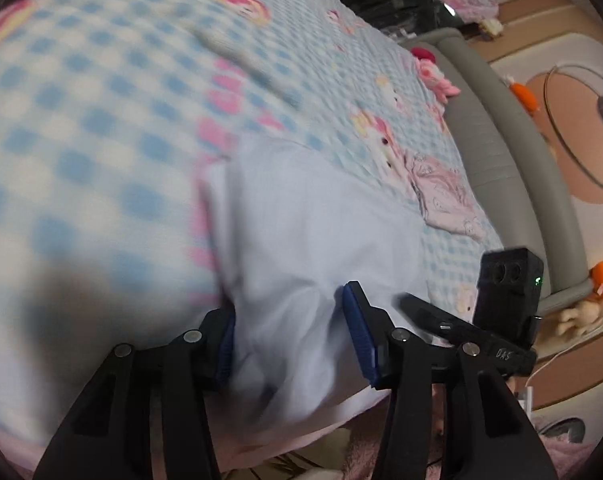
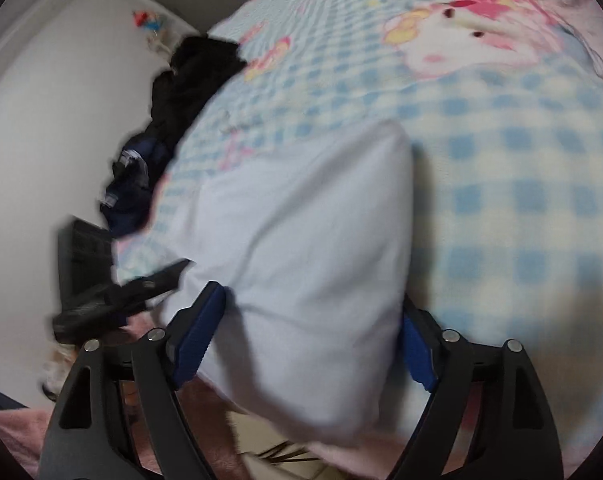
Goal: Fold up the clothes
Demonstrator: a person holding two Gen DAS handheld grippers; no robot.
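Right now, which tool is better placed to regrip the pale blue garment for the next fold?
Probably left. The left tool stands narrower, both pads beside the garment. The right tool gapes wide around it, so it must close further. Both views are blurred; contact is unclear.

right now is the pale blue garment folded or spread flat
Folded: the pale blue garment lies on the checked blanket as a compact shape with a rounded doubled edge.

"DAS" handwritten on right gripper (image 1: 419, 312)
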